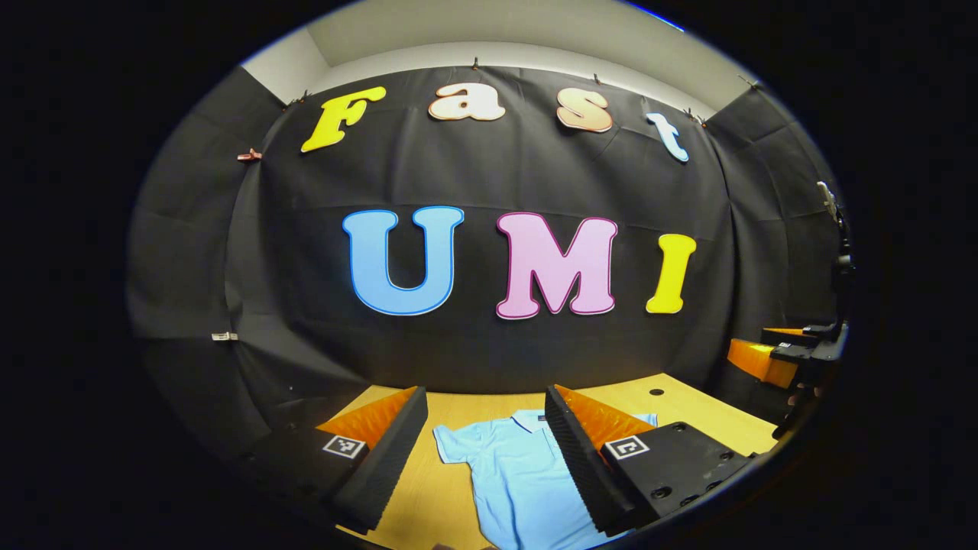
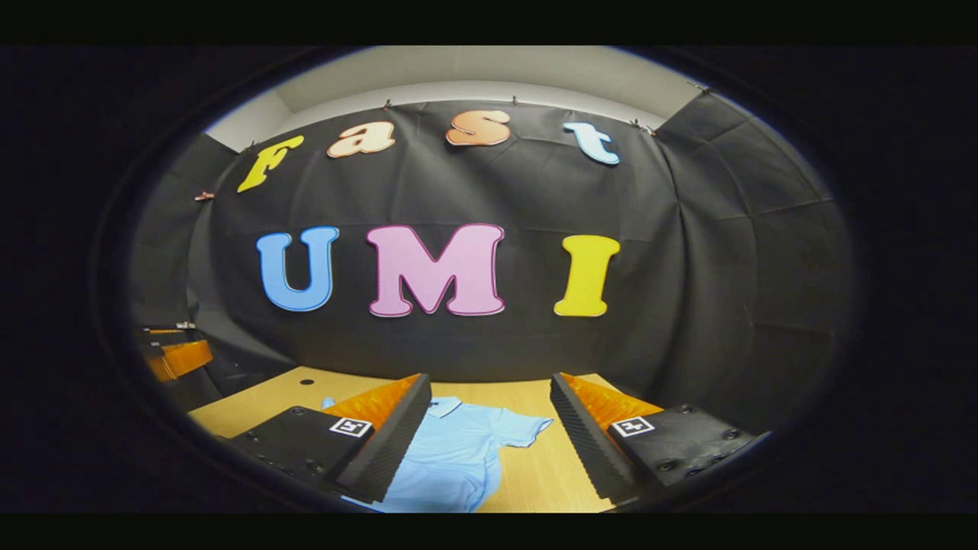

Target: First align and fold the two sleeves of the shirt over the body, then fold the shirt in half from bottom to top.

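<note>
A light blue polo shirt (image 1: 512,473) lies flat on the wooden table (image 1: 688,405), collar toward the back wall and both short sleeves spread out. My left gripper (image 1: 485,451) hovers open above it, the shirt's left sleeve (image 1: 454,443) showing between its fingers. In the right gripper view the same shirt (image 2: 458,451) lies below, its right sleeve (image 2: 527,428) between the fingers of my right gripper (image 2: 489,443), which is also open and holds nothing. Far off at the right edge of the left gripper view is the right gripper (image 1: 795,355); the left gripper (image 2: 172,351) sits at the left edge of the right gripper view.
The table (image 2: 260,401) runs back to the black cloth wall, with a small dark hole (image 1: 655,392) near its far side. Bare wood shows on both sides of the shirt.
</note>
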Demonstrator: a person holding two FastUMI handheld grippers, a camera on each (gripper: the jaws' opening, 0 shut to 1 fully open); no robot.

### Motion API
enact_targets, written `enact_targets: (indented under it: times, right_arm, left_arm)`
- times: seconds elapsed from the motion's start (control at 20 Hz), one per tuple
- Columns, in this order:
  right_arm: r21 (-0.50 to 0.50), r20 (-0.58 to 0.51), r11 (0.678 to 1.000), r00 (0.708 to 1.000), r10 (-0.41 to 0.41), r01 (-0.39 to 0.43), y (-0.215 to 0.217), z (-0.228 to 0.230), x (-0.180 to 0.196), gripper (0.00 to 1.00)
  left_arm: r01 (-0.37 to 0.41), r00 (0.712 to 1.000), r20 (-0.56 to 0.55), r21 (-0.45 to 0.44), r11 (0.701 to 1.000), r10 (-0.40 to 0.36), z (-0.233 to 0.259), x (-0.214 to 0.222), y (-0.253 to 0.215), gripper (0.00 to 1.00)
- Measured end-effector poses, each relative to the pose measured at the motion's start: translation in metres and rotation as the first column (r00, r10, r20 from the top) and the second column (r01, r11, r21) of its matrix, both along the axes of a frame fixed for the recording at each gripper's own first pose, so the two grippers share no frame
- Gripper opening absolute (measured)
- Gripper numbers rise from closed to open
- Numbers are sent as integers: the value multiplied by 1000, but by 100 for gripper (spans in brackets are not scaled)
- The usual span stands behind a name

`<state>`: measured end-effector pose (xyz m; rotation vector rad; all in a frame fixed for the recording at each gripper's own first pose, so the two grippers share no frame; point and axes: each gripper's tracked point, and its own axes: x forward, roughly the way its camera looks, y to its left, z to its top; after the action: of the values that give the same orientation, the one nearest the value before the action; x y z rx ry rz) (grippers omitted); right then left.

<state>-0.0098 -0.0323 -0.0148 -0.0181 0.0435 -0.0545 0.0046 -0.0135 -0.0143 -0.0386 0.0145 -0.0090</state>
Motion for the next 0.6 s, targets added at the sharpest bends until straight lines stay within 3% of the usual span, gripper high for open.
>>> enact_targets:
  times: [0.3, 0.6]
  right_arm:
    - [-36, -50, 999, 998, -27, 25, -17, -15, 8, 97]
    - [-51, -79, 998, 996, -46, 43, -45, -30, 52, 97]
  left_arm:
    - [16, 1000, -10, 7, 1000, -16, -4, 3, -5, 98]
    - [-6, 999, -36, 18, 1000, 6, -11, 14, 0, 98]
